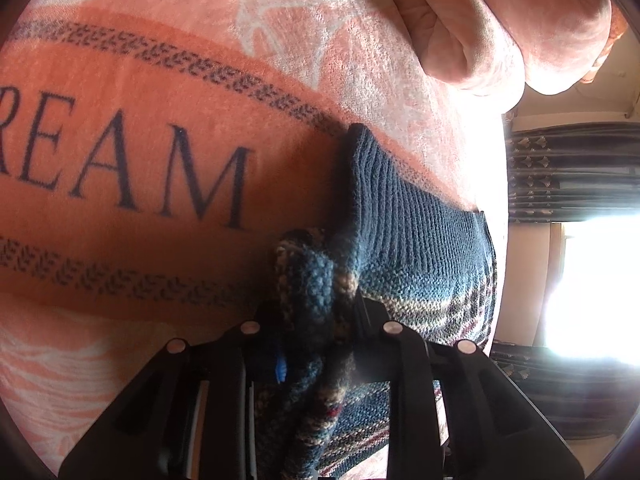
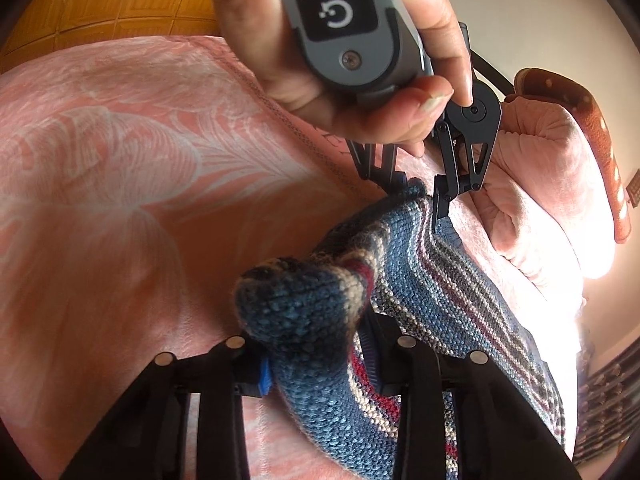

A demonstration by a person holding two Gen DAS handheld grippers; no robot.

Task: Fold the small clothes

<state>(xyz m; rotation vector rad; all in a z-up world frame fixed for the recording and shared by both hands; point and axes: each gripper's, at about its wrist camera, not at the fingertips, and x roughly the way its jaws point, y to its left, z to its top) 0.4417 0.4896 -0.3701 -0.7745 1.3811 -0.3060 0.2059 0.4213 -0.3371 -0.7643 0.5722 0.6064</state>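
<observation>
Pink bed blanket point(image 1: 140, 128) fills everything, with the striped knit garment point(image 2: 460, 292) spread on it. Opposite ends are pinched by 2 tools, left tool point(image 1: 316, 320) and right tool point(image 2: 316, 344), probably so it's kept taut for folding.

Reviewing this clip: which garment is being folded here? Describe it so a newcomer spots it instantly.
Start from the pink blanket printed with dark letters that covers the bed. On it lies a knitted garment, pinched at two spots by the left gripper and right gripper. It is the only blue striped knit there; everything else is pink.
</observation>
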